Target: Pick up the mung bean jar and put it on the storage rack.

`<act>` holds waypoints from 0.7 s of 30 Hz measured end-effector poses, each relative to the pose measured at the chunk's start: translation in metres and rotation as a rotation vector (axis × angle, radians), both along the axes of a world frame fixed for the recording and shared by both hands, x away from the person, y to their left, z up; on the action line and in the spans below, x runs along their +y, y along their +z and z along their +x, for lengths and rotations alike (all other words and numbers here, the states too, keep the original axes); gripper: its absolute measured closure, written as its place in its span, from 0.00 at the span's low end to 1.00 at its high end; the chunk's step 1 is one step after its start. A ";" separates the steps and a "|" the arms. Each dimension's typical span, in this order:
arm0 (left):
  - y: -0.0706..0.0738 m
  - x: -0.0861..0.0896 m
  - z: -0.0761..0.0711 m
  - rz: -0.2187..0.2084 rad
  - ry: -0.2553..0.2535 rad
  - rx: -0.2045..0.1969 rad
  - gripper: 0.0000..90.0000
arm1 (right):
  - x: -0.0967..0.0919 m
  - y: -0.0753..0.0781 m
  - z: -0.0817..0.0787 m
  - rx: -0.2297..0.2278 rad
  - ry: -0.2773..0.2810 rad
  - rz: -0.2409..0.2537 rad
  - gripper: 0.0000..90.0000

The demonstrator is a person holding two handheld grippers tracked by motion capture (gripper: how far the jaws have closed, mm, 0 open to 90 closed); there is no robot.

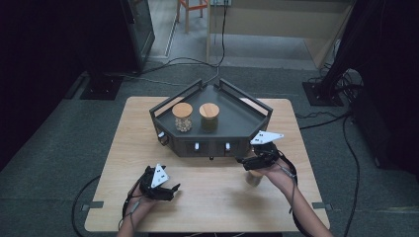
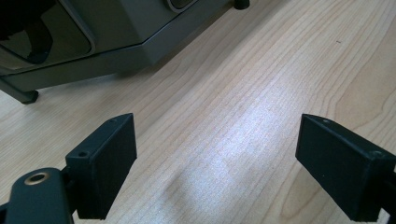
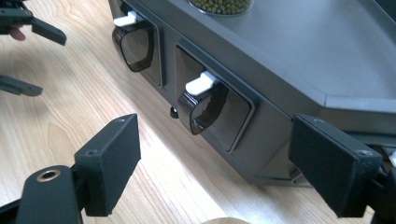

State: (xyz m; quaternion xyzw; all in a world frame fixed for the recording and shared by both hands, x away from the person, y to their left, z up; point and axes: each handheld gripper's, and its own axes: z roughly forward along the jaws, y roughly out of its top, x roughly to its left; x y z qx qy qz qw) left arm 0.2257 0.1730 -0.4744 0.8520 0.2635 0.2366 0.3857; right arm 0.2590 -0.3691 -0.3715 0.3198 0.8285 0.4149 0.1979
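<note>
Two grippers: I have both low at the near side of the table, one on each side of a dark grey dispenser rack.
Left gripper: it rests near the table's front left, well apart from the rack; its jaws stand wide and hold nothing, with bare wood between them in the left gripper view. I read it as parked, out of the way of the work.
Jar one: upright on the rack's top tray, wooden lid on, pale contents; touching nothing I control.
Jar two: just beside the first, also lidded and upright; the right gripper view shows green beans at its base.
Dispenser spouts: smoked scoops with white levers line the rack's front; the nearest lever faces my right hand.
Right gripper: it sits just beside the rack's front right corner, jaws apart and gripping nothing, aimed along the front face toward that lever. I judge the lever to be its target.
Third jar: a wooden-topped jar stands on the table below my right hand, partly hidden, probably placed to catch what a spout releases.
</note>
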 end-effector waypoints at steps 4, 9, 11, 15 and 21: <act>0.000 0.000 0.000 0.003 0.000 0.000 0.14 | -0.002 -0.005 -0.003 -0.005 -0.003 -0.003 0.19; 0.000 0.000 0.000 0.003 0.000 0.001 0.14 | -0.004 -0.010 -0.006 0.005 -0.011 -0.009 0.19; 0.000 0.000 0.000 0.004 0.000 0.001 0.14 | -0.005 -0.012 -0.007 0.007 -0.015 -0.013 0.19; 0.000 -0.001 0.001 0.005 0.000 0.002 0.14 | -0.006 -0.014 -0.009 0.007 -0.020 -0.022 0.19; 0.000 -0.001 0.001 0.005 0.000 0.004 0.14 | -0.012 -0.016 -0.010 0.016 -0.025 -0.017 0.18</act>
